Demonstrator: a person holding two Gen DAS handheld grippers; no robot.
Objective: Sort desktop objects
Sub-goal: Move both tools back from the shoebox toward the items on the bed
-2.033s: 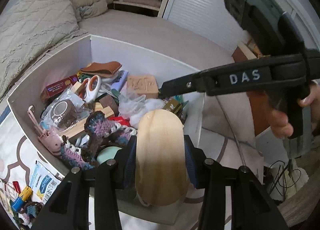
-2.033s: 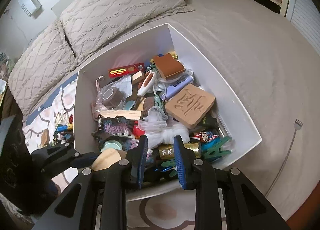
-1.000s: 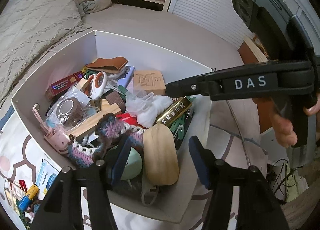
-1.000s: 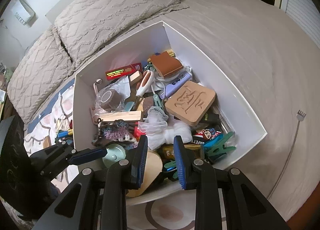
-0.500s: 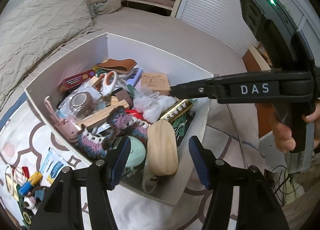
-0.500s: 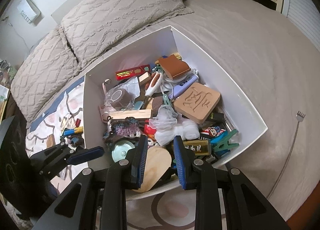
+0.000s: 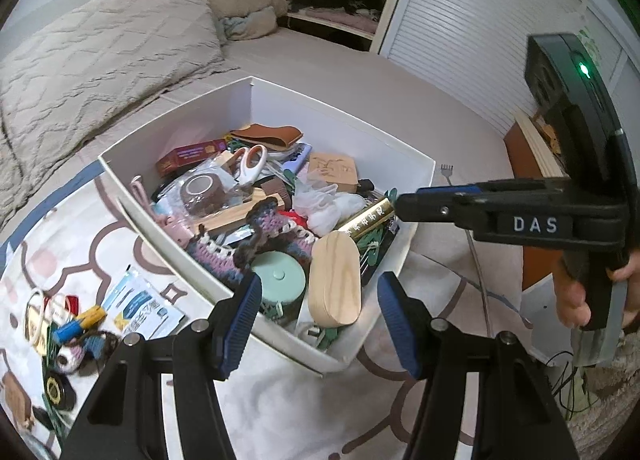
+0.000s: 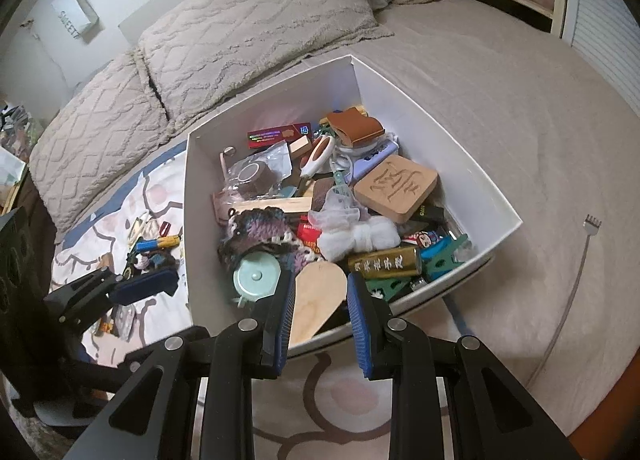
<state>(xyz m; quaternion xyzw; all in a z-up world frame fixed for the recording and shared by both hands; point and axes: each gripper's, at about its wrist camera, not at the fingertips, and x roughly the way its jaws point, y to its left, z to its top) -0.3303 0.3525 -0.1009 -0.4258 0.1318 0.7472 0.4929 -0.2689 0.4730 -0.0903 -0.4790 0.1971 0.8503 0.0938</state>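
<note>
A white box [image 7: 280, 100] [image 8: 460, 148] on the bed is full of small objects. An oval wooden piece [image 7: 335, 278] [image 8: 318, 296] lies in the box's near corner beside a mint round tin [image 7: 278, 278] [image 8: 256, 276]. My left gripper [image 7: 320, 316] is open and empty, just above the box's near edge. My right gripper [image 8: 320, 312] is open and empty, its jaws a small gap apart over the near rim; it reaches in from the right in the left wrist view [image 7: 404, 202].
Loose items lie on the patterned sheet left of the box: a blue-white packet [image 7: 140, 310], batteries [image 7: 76, 324] [image 8: 158, 242], a black round thing [image 7: 56, 390]. Pillows [image 8: 248, 20] lie behind. A metal back scratcher [image 8: 576, 256] lies right of the box.
My left gripper opened and let the oval wooden piece drop into the box's near corner, then drew back and up. My right gripper stayed the same small gap apart, pulling back slightly.
</note>
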